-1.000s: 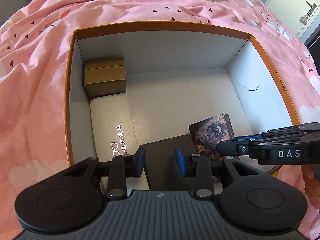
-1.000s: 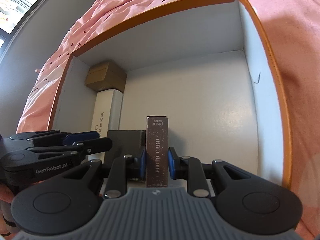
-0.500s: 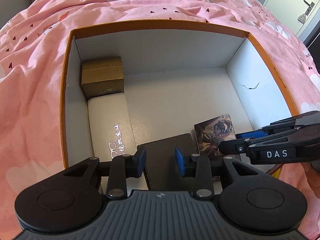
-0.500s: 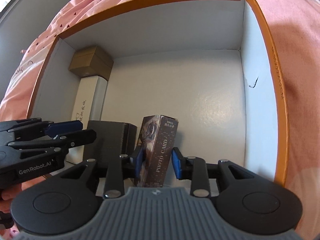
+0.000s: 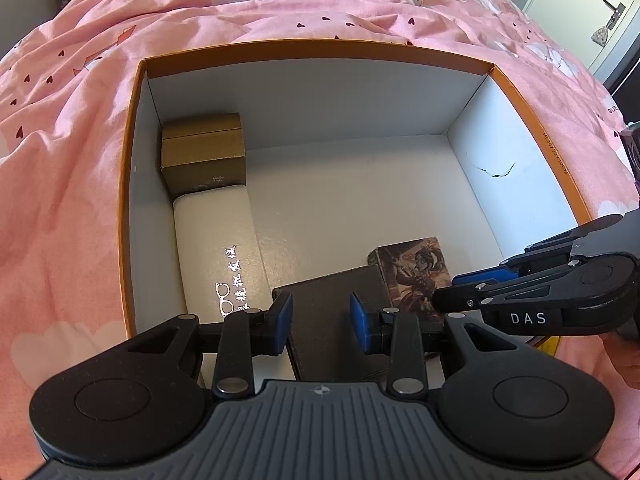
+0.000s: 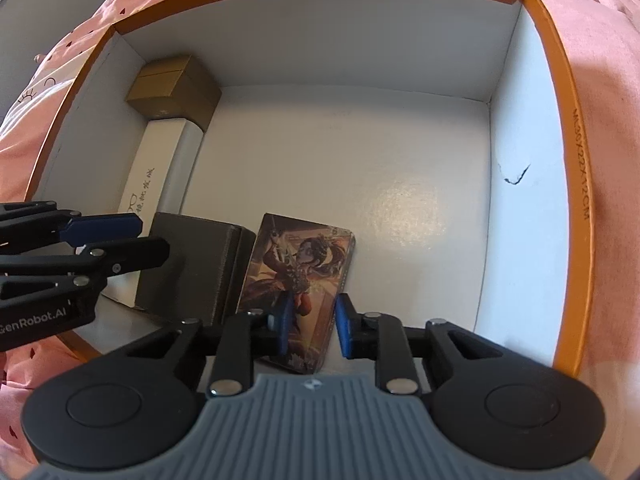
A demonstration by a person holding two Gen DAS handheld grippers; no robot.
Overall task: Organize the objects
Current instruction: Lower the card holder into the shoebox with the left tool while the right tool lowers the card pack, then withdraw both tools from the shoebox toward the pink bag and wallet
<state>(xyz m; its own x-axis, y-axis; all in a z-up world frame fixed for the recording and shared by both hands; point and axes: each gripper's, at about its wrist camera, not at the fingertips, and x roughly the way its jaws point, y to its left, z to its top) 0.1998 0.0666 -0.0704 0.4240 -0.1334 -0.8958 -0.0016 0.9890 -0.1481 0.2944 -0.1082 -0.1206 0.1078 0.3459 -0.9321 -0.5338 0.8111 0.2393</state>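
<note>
The card box (image 6: 298,280) lies flat on the floor of the orange box (image 6: 560,120), touching the dark box (image 6: 192,264). The right gripper (image 6: 310,322) hovers above it, fingers apart and empty. The left gripper (image 5: 320,316) is also open, over the dark box.

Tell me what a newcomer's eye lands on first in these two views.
First comes the big orange-rimmed box with white walls, sitting on a pink bedspread. Inside, a brown carton and a long white case line the left wall. The colourful card pack lies flat by the dark box near the front, with the right tongs open just above it.
</note>
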